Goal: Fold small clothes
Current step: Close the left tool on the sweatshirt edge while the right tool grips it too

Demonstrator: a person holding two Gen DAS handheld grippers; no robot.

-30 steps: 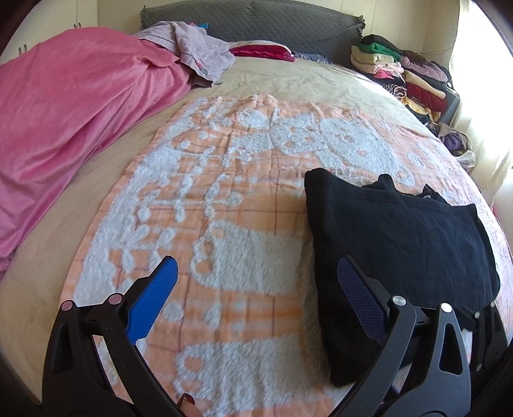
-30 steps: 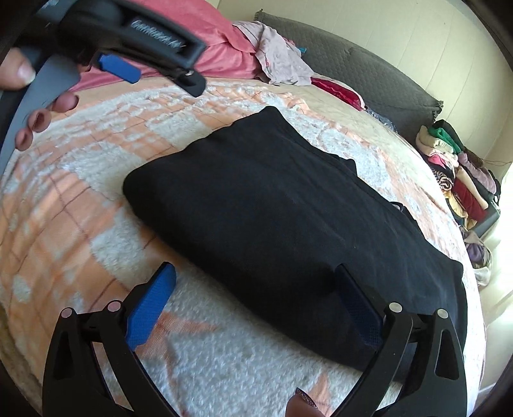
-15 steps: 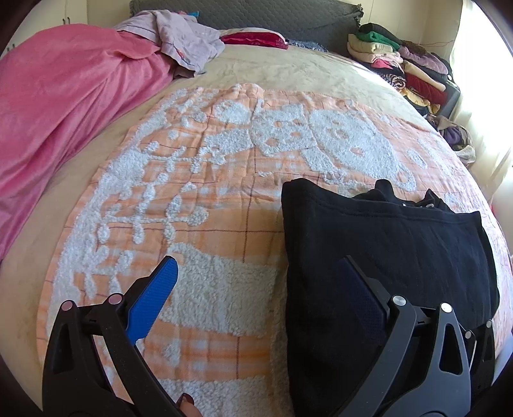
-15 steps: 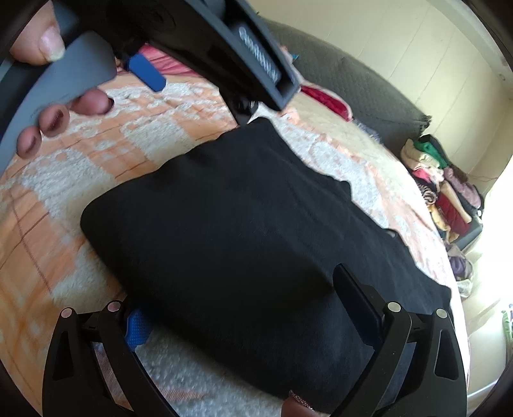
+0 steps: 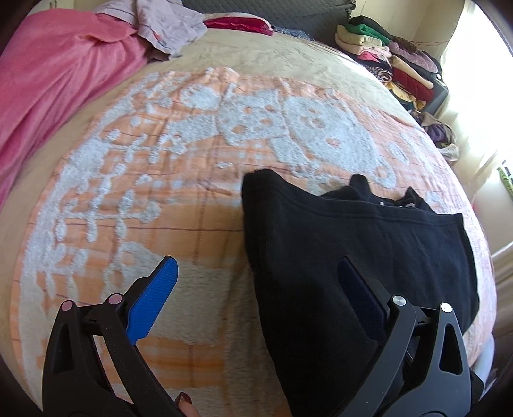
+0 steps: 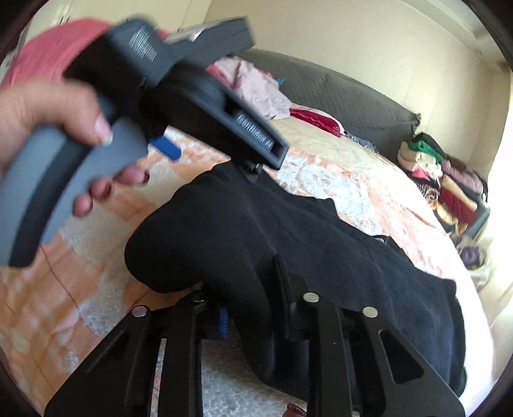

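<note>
A folded black garment [image 5: 359, 256] lies on an orange and white patterned blanket [image 5: 179, 179] on the bed. My left gripper [image 5: 259, 288] is open, its left finger over the blanket and its right finger over the garment's near left part. In the right wrist view my right gripper [image 6: 250, 304] is shut on the near edge of the black garment [image 6: 288, 231], which bunches up over the fingers. The left gripper's body [image 6: 192, 106] and the hand holding it hang above the garment's far left corner.
A pink blanket [image 5: 48, 80] lies heaped on the left of the bed. Crumpled lilac clothes [image 5: 166, 22] and a red item [image 5: 237, 24] lie near the grey headboard [image 6: 352, 99]. A stack of folded clothes [image 5: 394, 61] stands at the far right, by a bright window.
My right gripper has closed on the garment's near edge and lifted it into a bunch. My left gripper has moved right, its right finger now over the garment.
</note>
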